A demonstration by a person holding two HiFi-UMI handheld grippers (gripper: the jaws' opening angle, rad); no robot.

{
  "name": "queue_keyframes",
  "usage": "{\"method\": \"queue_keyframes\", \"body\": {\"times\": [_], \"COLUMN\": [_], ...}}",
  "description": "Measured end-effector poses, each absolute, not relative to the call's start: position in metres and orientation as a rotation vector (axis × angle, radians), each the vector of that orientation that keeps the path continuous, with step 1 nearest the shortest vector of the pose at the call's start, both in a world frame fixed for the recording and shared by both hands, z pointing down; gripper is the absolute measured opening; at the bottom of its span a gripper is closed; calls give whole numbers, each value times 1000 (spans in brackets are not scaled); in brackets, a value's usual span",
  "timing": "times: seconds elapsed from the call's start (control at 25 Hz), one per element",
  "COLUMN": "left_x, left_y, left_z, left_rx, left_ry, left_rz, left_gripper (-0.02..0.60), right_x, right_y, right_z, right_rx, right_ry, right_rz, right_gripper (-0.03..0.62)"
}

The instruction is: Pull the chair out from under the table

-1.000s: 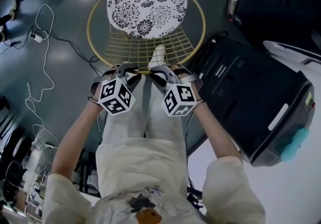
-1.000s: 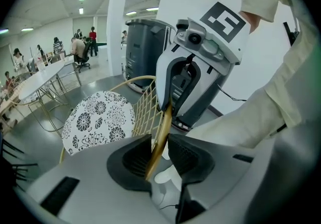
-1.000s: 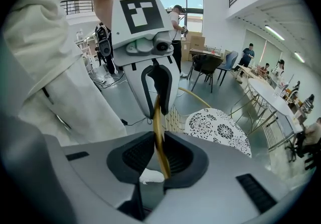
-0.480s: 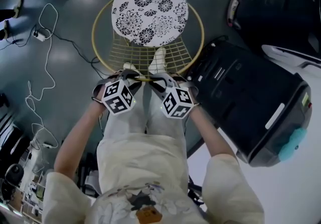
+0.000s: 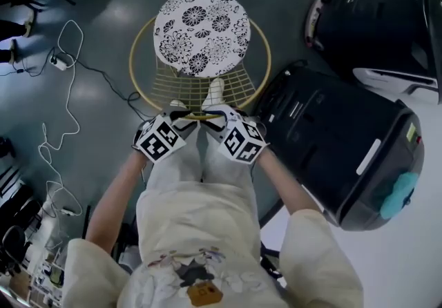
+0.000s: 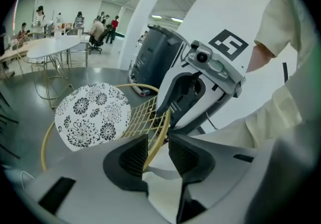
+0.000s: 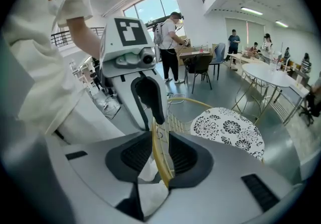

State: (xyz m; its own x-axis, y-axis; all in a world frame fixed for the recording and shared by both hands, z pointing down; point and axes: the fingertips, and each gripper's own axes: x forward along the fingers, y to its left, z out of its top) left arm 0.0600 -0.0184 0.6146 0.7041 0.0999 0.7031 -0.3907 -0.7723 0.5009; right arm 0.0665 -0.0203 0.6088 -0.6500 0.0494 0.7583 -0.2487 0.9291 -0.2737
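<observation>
The chair has a gold wire frame and a round black-and-white floral cushion [image 5: 202, 30] [image 6: 93, 115] [image 7: 228, 130]. It stands on the grey floor in front of the person's legs. Both grippers sit side by side at the top rim of its wire back [image 5: 200, 116]. In my left gripper [image 5: 181, 114] [image 6: 158, 142], the gold rim [image 6: 163, 127] lies against one pad with a gap to the other. My right gripper [image 5: 219, 114] [image 7: 160, 150] has its jaws opening. The rim [image 7: 159, 160] runs between them with space at the sides.
A large black wheeled machine [image 5: 345, 148] stands close to the right of the chair, and another dark unit [image 5: 373, 16] lies behind it. A white cable [image 5: 62, 92] trails over the floor at left. Round tables [image 6: 55, 47] [image 7: 273, 75] and people stand farther off.
Both grippers have rolled, their marker cubes tilting outward, and have risen a little at the chair's back rim. The chair sits slightly nearer the person in the head view.
</observation>
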Motion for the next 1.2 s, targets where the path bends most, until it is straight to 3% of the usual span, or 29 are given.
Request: {"method": "queue_keyframes", "body": {"times": [0.32, 0.8, 1.2], "left_x": [35, -51, -55], "left_y": [-88, -117, -94], "left_z": [517, 367, 336], "left_rx": [2229, 2207, 2207], "left_ry": [-597, -1048, -1167], "left_rz": [617, 248, 221], "left_gripper": [109, 108, 79], "right_x": [43, -15, -4], "right_y": [-98, -142, -133], "right_z": [509, 330, 310], "right_rx": [505, 652, 883], "right_ry": [-2483, -2881, -2866], "right_rz": [702, 600, 626], "right_gripper": [87, 80, 23]}}
